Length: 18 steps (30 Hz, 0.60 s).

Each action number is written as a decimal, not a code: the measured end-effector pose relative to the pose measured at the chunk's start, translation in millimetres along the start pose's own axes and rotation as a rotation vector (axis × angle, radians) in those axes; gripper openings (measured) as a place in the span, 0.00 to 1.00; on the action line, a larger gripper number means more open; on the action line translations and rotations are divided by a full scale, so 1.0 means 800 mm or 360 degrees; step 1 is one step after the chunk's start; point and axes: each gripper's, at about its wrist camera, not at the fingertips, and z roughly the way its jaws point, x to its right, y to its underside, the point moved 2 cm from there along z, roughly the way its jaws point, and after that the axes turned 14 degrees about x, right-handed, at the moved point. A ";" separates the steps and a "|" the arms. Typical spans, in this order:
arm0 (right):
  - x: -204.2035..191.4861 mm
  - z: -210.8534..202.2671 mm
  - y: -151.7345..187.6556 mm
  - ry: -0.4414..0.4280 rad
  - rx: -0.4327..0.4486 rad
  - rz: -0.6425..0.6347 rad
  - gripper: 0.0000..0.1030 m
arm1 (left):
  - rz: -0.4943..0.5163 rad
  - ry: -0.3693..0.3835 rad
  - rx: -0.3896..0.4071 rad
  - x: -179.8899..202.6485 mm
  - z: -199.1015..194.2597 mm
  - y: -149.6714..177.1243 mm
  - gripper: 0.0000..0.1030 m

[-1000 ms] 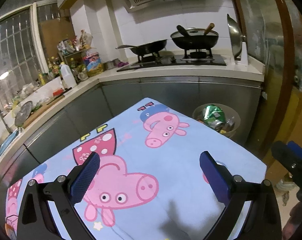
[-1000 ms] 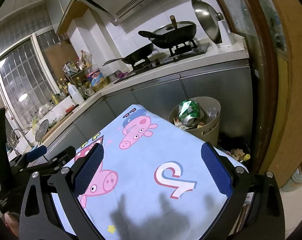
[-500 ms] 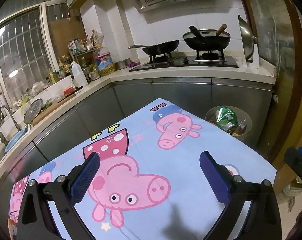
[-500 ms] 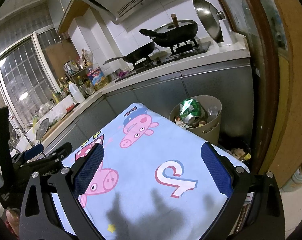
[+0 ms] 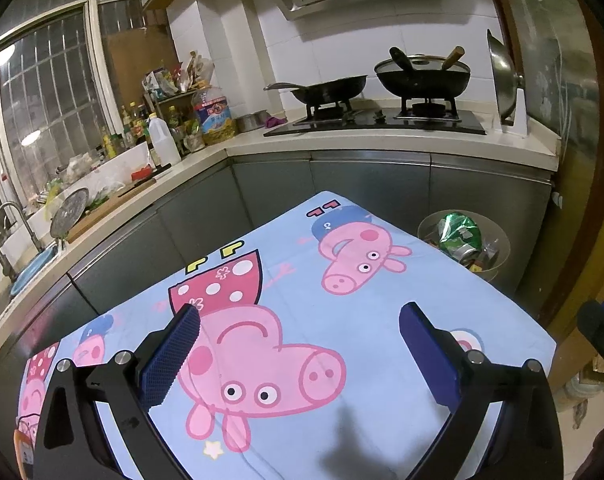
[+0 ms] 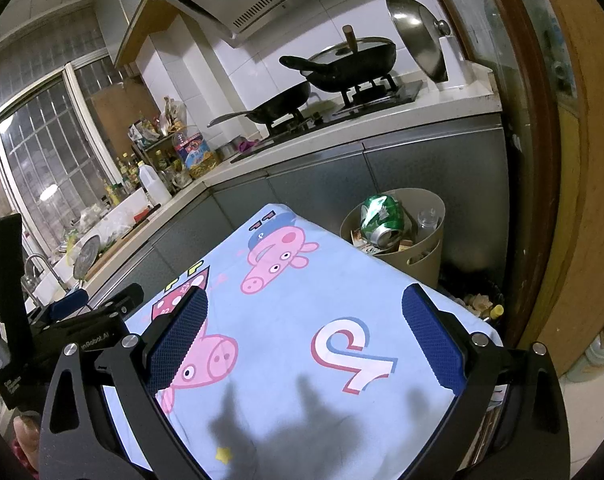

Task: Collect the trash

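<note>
Right wrist: crushed green can (image 6: pixel 383 217) in bin (image 6: pixel 420 257), beyond open right gripper (image 6: pixel 304 350).

One trash bin (image 6: pixel 406 256), one crushed green can (image 6: pixel 382 216), two pans (image 5: pixel 330 88), one cloth (image 5: pixel 342 320).

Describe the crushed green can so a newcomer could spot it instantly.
Find the table with the pig-print cloth; past its far right corner, against the grey cabinets, stands a beige bin. The can lies on top of the rubbish in it, the only bright green, dented metal thing there.

A cartoon-pig cloth (image 5: pixel 342 320) covers the table.
</note>
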 end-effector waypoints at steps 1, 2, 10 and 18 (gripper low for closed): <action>0.000 0.000 -0.001 0.0002 0.0001 0.0000 0.94 | 0.0001 -0.0003 0.0002 0.000 0.000 0.000 0.96; 0.000 0.000 -0.001 0.0002 0.0001 0.0000 0.94 | 0.0001 -0.0006 0.0003 -0.001 0.000 0.000 0.96; -0.004 -0.003 0.002 0.0002 0.0040 -0.0014 0.94 | 0.0000 -0.0007 0.0000 -0.002 0.001 0.001 0.96; -0.005 -0.003 0.003 -0.0001 0.0042 -0.0012 0.94 | 0.0000 -0.0017 -0.0003 -0.004 0.002 0.002 0.96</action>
